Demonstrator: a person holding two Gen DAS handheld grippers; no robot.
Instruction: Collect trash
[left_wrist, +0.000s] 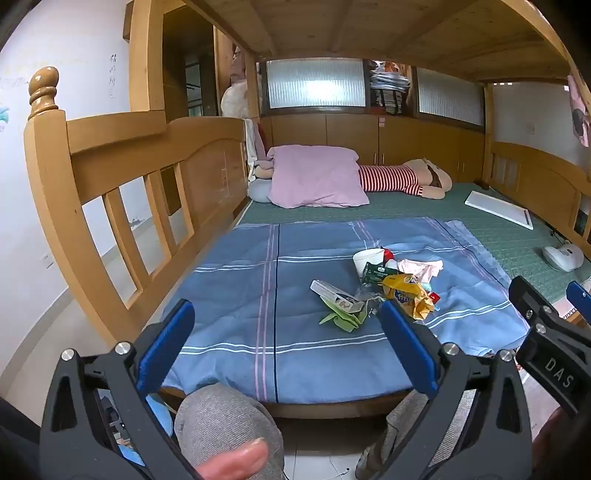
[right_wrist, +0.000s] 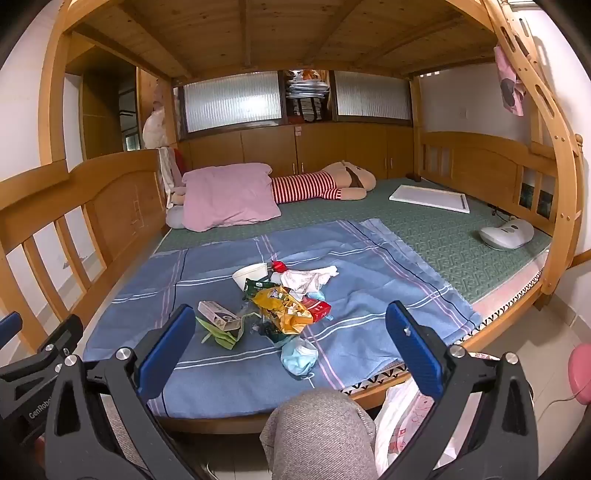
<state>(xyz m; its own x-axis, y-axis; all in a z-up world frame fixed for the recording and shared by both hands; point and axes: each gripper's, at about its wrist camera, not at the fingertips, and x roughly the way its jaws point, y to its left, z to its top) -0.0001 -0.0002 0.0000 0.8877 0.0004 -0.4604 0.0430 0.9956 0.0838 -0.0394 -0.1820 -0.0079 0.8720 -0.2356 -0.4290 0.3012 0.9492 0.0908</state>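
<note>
Both grippers, left and right, jaws spread, empty. Trash pile on blue sheet, 12 o'clock of right gripper. Judged light, crinkly, soft; pinch yellow wrapper at a crumpled fold

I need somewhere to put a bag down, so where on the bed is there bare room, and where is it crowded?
Bare: the blue sheet between the trash pile and the wooden side rail, and the green mat between the white board and the sheet's edge. Crowded: mid-sheet, where the trash pile lies.
</note>
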